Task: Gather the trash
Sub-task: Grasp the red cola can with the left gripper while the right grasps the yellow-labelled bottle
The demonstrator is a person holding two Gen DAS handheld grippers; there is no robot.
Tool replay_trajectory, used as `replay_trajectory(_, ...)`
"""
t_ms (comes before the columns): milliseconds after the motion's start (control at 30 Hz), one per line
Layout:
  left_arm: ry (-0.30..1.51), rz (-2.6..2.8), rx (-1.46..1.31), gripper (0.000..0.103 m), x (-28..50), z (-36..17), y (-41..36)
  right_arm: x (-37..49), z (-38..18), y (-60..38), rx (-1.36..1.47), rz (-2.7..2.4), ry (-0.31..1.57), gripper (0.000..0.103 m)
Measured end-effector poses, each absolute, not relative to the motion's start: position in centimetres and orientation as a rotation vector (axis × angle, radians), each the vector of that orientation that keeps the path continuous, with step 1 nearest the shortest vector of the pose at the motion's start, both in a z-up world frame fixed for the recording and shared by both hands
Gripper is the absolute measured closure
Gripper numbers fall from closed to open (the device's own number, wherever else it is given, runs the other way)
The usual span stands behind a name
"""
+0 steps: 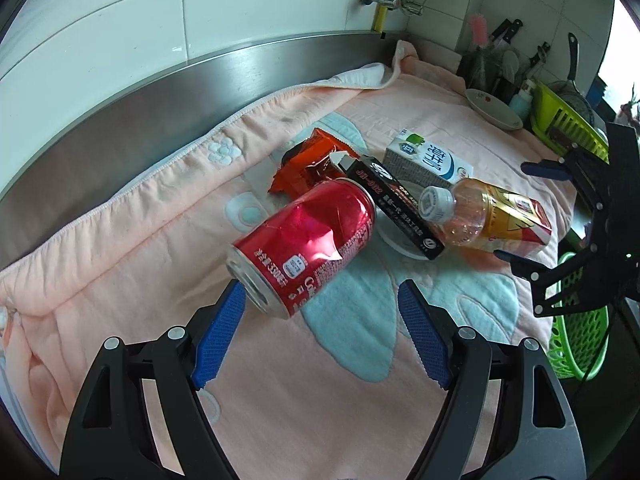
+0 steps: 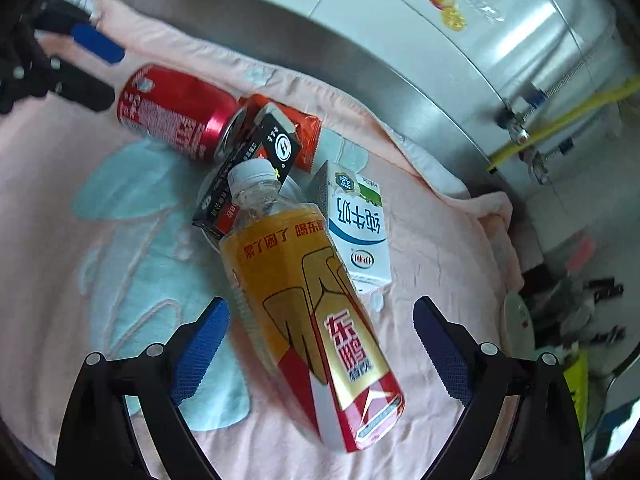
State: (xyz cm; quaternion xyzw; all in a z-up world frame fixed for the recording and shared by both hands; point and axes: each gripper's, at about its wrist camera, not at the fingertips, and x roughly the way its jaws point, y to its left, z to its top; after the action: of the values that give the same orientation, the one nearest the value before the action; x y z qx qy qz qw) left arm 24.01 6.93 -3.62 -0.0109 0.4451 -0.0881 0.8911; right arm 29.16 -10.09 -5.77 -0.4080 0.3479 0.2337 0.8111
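The trash lay in a heap on a pink towel (image 1: 120, 248): a dented red can (image 1: 304, 236) on its side, an orange wrapper (image 1: 308, 164) behind it, a black box (image 1: 396, 208), a milk carton (image 1: 428, 160) and a plastic bottle (image 1: 480, 216) with a yellow label.

The left gripper (image 1: 320, 304) stood with its jaws apart, the can's open end just beside its left finger, nothing grasped. The right gripper (image 2: 320, 320) was likewise released, its fingers spread either side of the bottle's body without pressing it.

Only the left wrist view showed the green basket (image 1: 580, 344) at the towel's right edge, a small dish (image 1: 492, 108), a yellow-green rack (image 1: 568, 120) and knives by the corner. Only the right wrist view showed the fruit sticker (image 2: 444, 0) on the tile.

The towel covered a counter backed by a steel strip (image 1: 140, 96) and white wall tiles (image 1: 240, 8), with a yellow pipe (image 1: 384, 4) and valves above.
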Motion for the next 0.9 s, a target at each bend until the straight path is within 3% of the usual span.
replay_trajectory(200,0.916,-0.225,0.064,0.021,25.6,-3.7,6.0,30.2,-7.3,-9.3,-0.954,0.488,0.746,0.015)
replay_trajectory(300,0.919,-0.244,0.111,0.021,26.6,-4.0,5.4,30.8,-8.0,-9.2,-0.958,0.491,0.770,0.020)
replay_trajectory(367,0.930,-0.264,0.147,0.017,27.2,-4.4,5.0,31.0,-8.5,-9.2,-0.960,0.498,0.792,0.031)
replay_trajectory(900,0.955,-0.291,0.245,0.014,30.2,-6.6,4.3,28.9,-6.3,-11.2,-0.735,0.493,0.809,0.032)
